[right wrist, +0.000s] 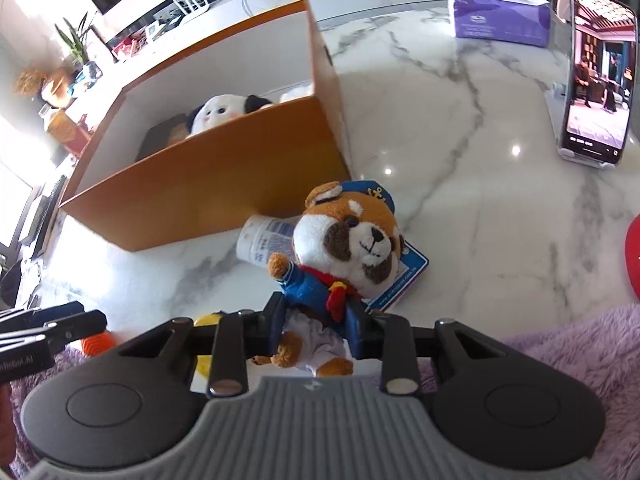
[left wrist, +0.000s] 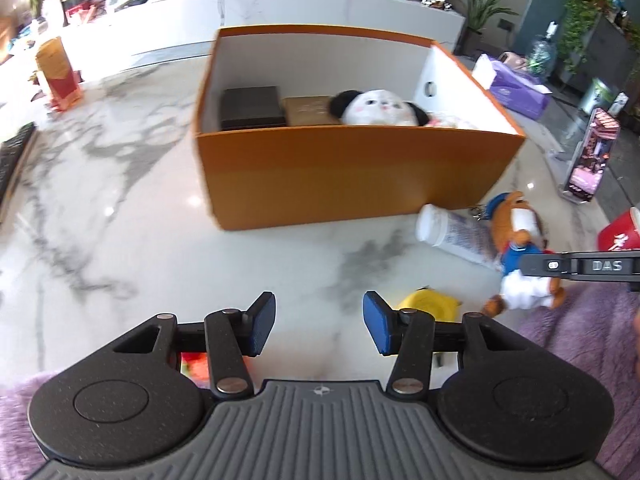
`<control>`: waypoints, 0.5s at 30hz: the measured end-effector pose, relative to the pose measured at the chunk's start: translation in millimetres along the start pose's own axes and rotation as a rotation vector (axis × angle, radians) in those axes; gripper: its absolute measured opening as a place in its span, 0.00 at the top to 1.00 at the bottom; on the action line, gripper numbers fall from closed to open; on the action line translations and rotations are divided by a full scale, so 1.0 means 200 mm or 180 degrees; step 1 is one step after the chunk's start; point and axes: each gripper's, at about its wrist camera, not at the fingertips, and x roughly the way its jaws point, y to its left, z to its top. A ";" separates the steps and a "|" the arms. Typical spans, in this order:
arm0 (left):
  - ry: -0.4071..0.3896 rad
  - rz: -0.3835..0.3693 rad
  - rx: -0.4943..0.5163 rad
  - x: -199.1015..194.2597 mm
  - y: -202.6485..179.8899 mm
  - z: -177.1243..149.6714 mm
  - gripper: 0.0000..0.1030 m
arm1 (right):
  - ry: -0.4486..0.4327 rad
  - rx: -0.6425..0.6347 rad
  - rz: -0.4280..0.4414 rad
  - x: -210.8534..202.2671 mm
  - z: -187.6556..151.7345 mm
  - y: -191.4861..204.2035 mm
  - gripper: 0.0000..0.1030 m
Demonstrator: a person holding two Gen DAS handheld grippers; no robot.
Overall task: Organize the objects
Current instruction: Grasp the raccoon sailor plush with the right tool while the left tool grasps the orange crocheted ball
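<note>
A plush animal in a blue sailor suit and cap is upright between the fingers of my right gripper, which is shut on its body. The left wrist view shows the same plush at the right, with a right gripper finger across it. My left gripper hangs open over bare marble with nothing between its blue pads. Ahead stands an open orange box holding a panda plush, a black box and a brown box. A white bottle lies behind the sailor plush.
A yellow object lies near the left gripper's right finger. A fluffy purple cloth covers the near edge. A phone on a stand, a purple tissue box and a red item are to the right.
</note>
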 end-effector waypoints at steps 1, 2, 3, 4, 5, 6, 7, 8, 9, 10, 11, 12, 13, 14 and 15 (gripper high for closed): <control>-0.0001 0.0072 0.0014 -0.01 0.02 -0.01 0.43 | -0.0008 -0.0034 -0.0008 -0.01 -0.01 0.02 0.69; 0.0005 0.0144 0.0038 -0.03 0.05 -0.01 0.40 | -0.0024 -0.0100 -0.0027 -0.01 -0.02 0.04 0.69; 0.0019 0.0216 0.0069 -0.03 0.07 -0.02 0.36 | -0.0038 -0.0188 -0.0041 -0.03 -0.03 0.07 0.69; 0.0035 0.0281 0.0097 -0.04 0.08 -0.03 0.35 | -0.0049 -0.0273 -0.0053 -0.04 -0.04 0.10 0.69; 0.0066 0.0362 0.0133 -0.03 0.10 -0.03 0.33 | -0.0054 -0.0371 -0.0056 -0.05 -0.06 0.12 0.69; 0.0100 0.0444 0.0164 -0.03 0.11 -0.04 0.33 | -0.0048 -0.0457 -0.0051 -0.05 -0.07 0.15 0.69; 0.0129 0.0520 0.0192 -0.02 0.12 -0.04 0.33 | -0.0038 -0.0529 -0.0047 -0.05 -0.09 0.17 0.69; 0.0168 0.0584 0.0209 0.00 0.13 -0.05 0.32 | -0.0022 -0.0604 -0.0055 -0.05 -0.10 0.19 0.69; 0.0210 0.0615 0.0201 0.01 0.14 -0.06 0.32 | -0.0005 -0.0692 -0.0092 -0.04 -0.11 0.21 0.69; 0.0265 0.0601 0.0183 0.03 0.15 -0.06 0.32 | 0.0003 -0.0749 -0.0138 -0.03 -0.12 0.22 0.69; 0.0328 0.0569 0.0166 0.04 0.16 -0.06 0.32 | 0.0016 -0.0808 -0.0200 -0.01 -0.13 0.23 0.69; 0.0387 0.0561 0.0145 0.06 0.16 -0.06 0.32 | 0.0027 -0.0845 -0.0253 0.00 -0.14 0.24 0.69; 0.0430 0.0580 0.0133 0.08 0.17 -0.07 0.32 | 0.0036 -0.0874 -0.0311 0.01 -0.14 0.24 0.69; 0.0462 0.0603 0.0136 0.10 0.17 -0.07 0.32 | 0.0041 -0.0892 -0.0350 0.02 -0.15 0.24 0.68; 0.0501 0.0610 0.0142 0.11 0.17 -0.08 0.32 | 0.0053 -0.0899 -0.0369 0.02 -0.15 0.24 0.67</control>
